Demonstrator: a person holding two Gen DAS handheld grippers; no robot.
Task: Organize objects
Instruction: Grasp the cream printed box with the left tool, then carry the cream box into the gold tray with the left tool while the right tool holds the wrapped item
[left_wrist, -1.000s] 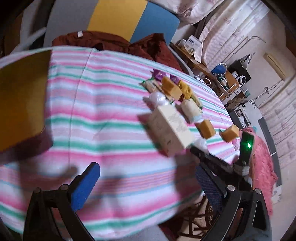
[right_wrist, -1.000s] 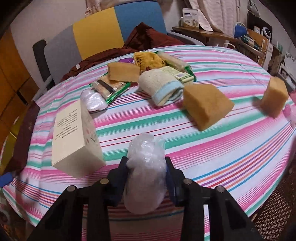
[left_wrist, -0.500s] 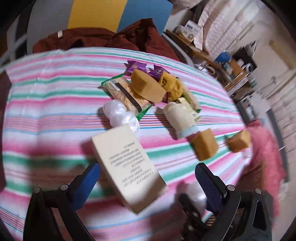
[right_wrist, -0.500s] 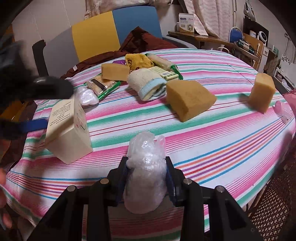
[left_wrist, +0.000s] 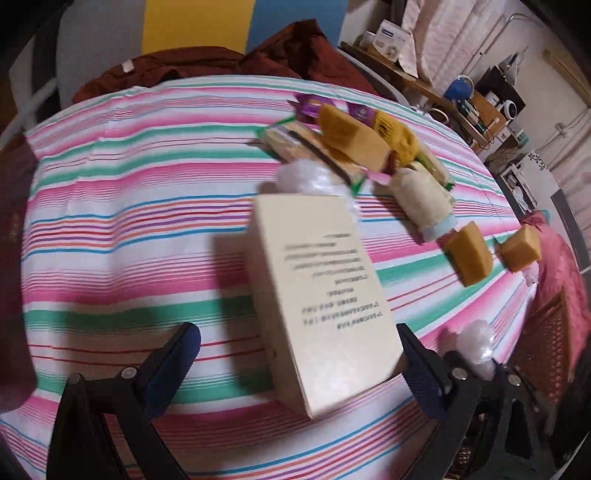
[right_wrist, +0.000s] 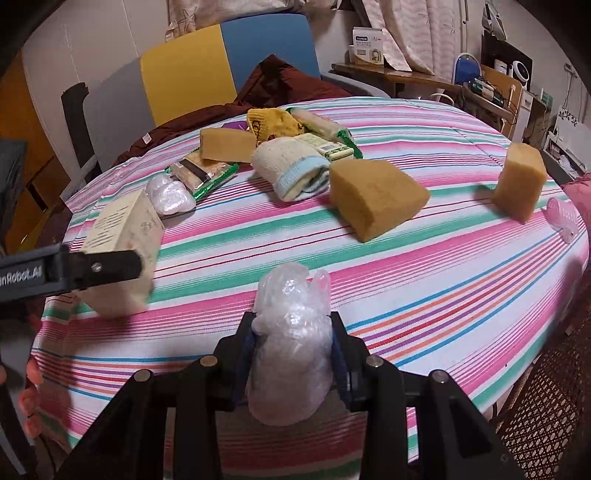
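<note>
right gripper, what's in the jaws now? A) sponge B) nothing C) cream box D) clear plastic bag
D: the right gripper is shut on the crumpled clear plastic bag, its jaws pressed against both sides; the cream box sits by the left gripper, whose jaws are wide open.

The print on the cream box (left_wrist: 317, 284) is motion-blurred in the left wrist view and cannot be read. In the right wrist view, the left tongs (right_wrist: 110, 266) cover the box's near face, and their body is cut off at nine o'clock. The purple packets (left_wrist: 312, 105) lie half hidden behind a sponge (left_wrist: 351, 136). The plastic bag's (right_wrist: 291, 343) lower end drops behind the right tongs (right_wrist: 293, 354).
</note>
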